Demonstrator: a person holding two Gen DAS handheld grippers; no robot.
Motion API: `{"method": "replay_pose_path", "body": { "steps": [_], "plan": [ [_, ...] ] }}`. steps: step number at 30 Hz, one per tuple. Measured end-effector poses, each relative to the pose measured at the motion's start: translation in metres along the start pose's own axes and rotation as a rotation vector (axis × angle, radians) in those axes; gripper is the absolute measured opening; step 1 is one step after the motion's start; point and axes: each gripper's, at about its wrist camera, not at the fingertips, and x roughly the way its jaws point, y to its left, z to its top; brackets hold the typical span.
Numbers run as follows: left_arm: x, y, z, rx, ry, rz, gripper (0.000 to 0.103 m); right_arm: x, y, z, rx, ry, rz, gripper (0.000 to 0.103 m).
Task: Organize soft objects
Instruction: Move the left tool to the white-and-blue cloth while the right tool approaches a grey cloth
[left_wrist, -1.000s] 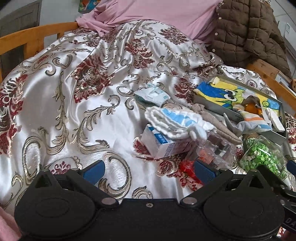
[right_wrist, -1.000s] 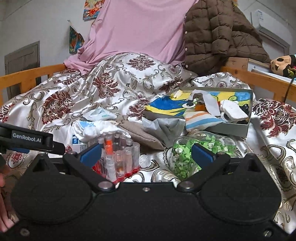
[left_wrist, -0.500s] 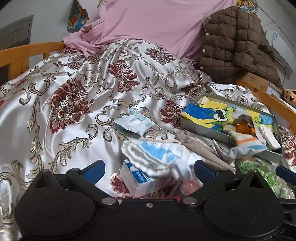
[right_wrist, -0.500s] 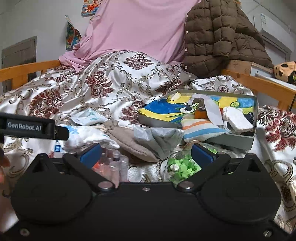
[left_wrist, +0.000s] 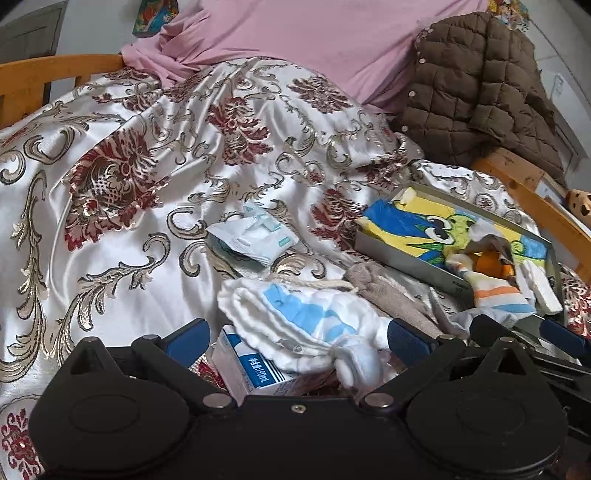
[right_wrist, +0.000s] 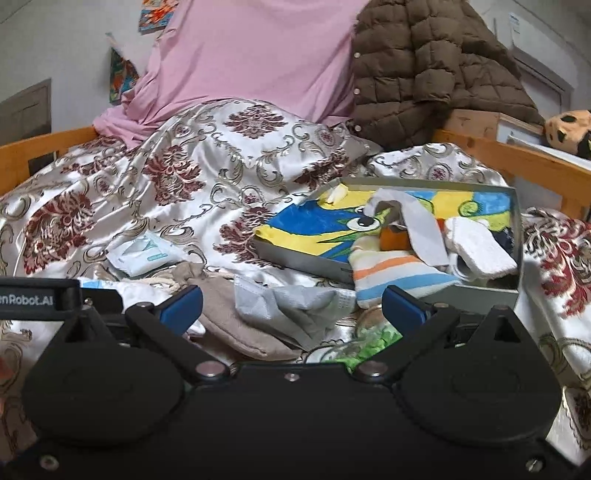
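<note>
A white and blue sock (left_wrist: 295, 317) lies on a small milk carton (left_wrist: 251, 373) on the bed, between the blue fingertips of my open left gripper (left_wrist: 295, 339). A beige sock (right_wrist: 236, 321) and a grey cloth (right_wrist: 295, 306) lie between the fingertips of my open right gripper (right_wrist: 291, 306). A grey box (right_wrist: 317, 262) behind holds a yellow and blue towel (right_wrist: 306, 225), a striped sock (right_wrist: 399, 277) and a white sock (right_wrist: 480, 247). The box also shows in the left wrist view (left_wrist: 402, 254).
A white packet (left_wrist: 255, 236) lies on the satin bedspread (left_wrist: 129, 221). A jar of green beads (right_wrist: 376, 339) sits under the right gripper. A brown quilted jacket (right_wrist: 424, 74) and pink sheet (right_wrist: 251, 62) are at the back. Wooden rails (right_wrist: 517, 155) edge the bed.
Both grippers have moved forward and lower toward the pile. The sock and carton now sit between the left fingertips; the tube rack has dropped out of view.
</note>
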Motion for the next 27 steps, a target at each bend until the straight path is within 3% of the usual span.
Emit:
{"method": "replay_pose_path", "body": {
  "steps": [4,13,22,27],
  "plan": [
    [0.005,0.004,0.001,-0.022,0.02,-0.01,0.102,0.013,0.002,0.002,-0.006,0.019,-0.011,0.101],
    [0.01,0.006,0.001,-0.025,0.034,-0.008,0.102,0.03,0.001,0.001,-0.003,0.046,-0.032,0.088],
    [0.014,0.001,0.0,0.009,0.036,-0.04,0.094,0.044,0.0,-0.002,0.02,0.068,-0.006,0.077],
    [0.013,-0.002,0.001,0.035,0.012,-0.057,0.081,0.046,0.001,-0.003,0.02,0.072,0.013,0.058]
  ]
}}
